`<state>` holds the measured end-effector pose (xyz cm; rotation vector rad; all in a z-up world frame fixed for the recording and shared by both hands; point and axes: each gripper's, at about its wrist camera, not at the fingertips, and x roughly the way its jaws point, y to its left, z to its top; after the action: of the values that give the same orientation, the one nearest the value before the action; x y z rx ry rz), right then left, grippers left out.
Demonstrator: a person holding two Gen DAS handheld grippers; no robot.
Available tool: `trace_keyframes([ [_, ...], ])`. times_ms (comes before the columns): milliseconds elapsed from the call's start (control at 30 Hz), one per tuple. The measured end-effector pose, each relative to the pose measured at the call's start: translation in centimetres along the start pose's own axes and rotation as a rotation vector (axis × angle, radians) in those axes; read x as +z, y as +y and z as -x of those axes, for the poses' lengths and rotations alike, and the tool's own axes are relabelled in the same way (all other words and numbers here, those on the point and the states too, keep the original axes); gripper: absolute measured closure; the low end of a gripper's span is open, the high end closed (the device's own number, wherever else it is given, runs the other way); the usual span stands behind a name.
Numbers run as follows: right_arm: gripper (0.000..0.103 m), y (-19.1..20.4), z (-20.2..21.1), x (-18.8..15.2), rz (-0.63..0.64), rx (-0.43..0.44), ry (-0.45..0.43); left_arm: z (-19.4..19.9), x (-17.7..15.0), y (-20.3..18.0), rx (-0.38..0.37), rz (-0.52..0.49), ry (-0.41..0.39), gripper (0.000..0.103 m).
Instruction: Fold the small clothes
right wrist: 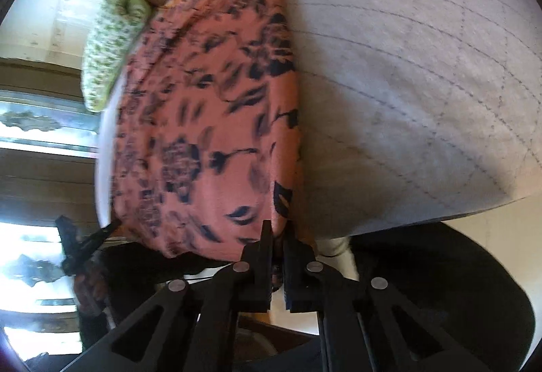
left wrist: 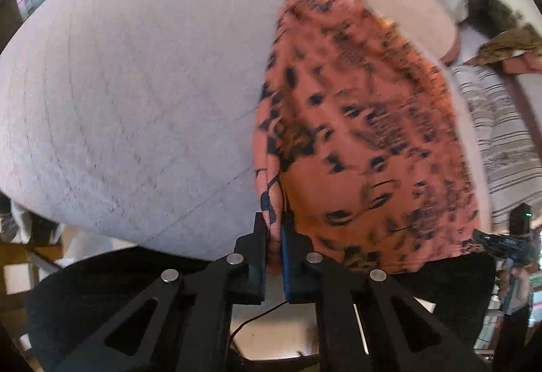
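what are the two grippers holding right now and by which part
Both hold the orange floral garment by its near edge: the left gripper and the right gripper each have their jaws shut on the hem.

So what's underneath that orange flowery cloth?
A pale quilted cover lies under the orange flowery cloth, showing bare beside it. Both the left hand-held gripper and the right hand-held gripper pinch its near edge. Whatever lies directly under the cloth is covered.

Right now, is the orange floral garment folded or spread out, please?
Spread, not yet folded: the orange floral garment lies stretched on the white quilted surface, one edge pinched by each gripper, left and right.
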<state>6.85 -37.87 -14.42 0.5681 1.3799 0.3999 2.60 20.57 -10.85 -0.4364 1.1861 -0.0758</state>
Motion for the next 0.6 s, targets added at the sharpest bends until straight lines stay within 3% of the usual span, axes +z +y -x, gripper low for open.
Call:
trace_keyframes([
  [133,0.098,0.5,1.5,0.5,-0.025,0.132,-0.049,2.2,1.4,-0.6,-0.091,0.004,-0.063,0.096],
  [433,0.098,-0.2,2.9,0.8,-0.102,0.302,-0.131,2.9,3.5,-0.5,-0.124,0.015,-0.060,0.096],
  [567,0.098,0.6,4.7,3.2,-0.097,0.371,-0.182,3.8,7.5,-2.7,-0.167,-0.038,-0.091,0.096],
  [600,0.098,0.9,5.2,4.3,-0.093,0.390,-0.197,4.2,9.8,-3.5,-0.182,-0.056,-0.108,0.096],
])
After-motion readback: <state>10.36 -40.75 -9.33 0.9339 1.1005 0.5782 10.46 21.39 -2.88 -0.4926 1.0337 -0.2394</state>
